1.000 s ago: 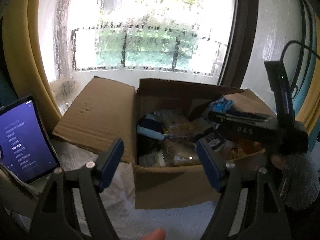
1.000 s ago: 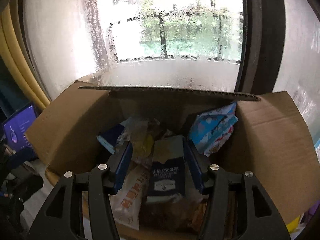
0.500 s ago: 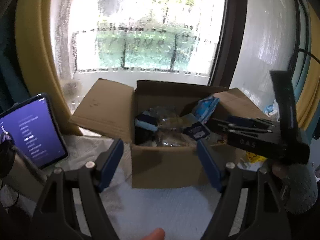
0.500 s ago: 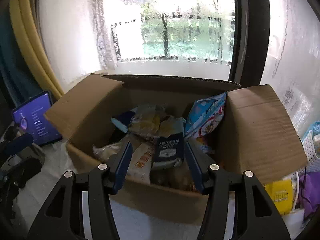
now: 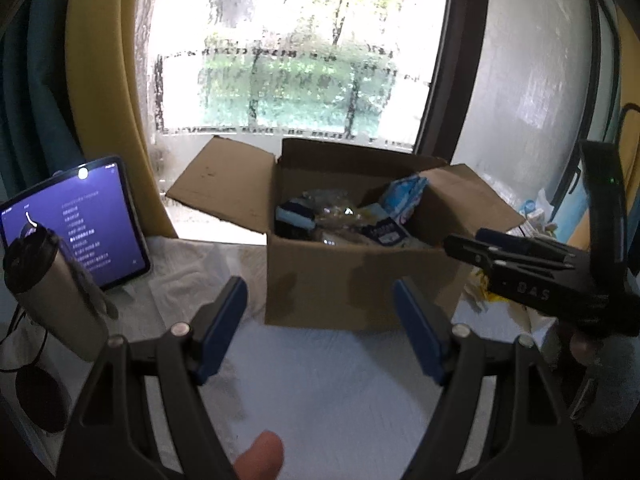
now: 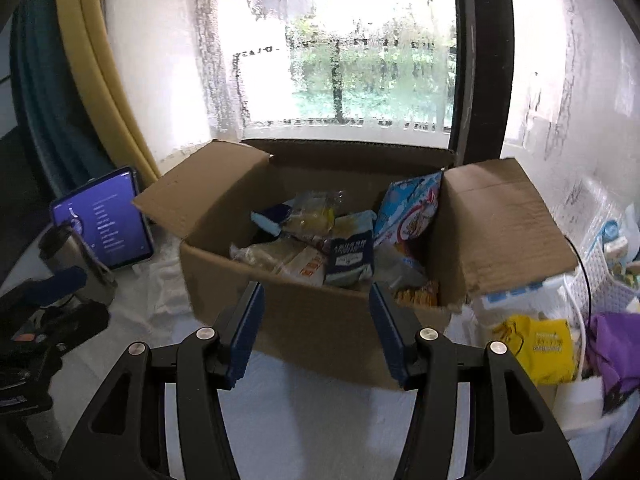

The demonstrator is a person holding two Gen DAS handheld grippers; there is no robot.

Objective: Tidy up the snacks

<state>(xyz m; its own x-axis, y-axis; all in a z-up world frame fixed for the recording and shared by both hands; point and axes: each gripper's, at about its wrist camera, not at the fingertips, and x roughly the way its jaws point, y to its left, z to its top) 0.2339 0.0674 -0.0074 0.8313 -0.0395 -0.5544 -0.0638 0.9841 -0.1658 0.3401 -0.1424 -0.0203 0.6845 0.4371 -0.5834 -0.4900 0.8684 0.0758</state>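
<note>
A cardboard box (image 6: 320, 332) of snacks (image 6: 348, 256) is sitting with its flaps open at the back edge of a white-covered table (image 5: 320, 380), against a rain-streaked window (image 6: 360, 80). A lit tablet (image 5: 80, 220) and a steel tumbler (image 5: 52, 292) are standing toward the left edge. The left gripper (image 5: 320, 324) and right gripper (image 6: 316, 332) are hovering in front of the box, jaws apart and empty.
</note>
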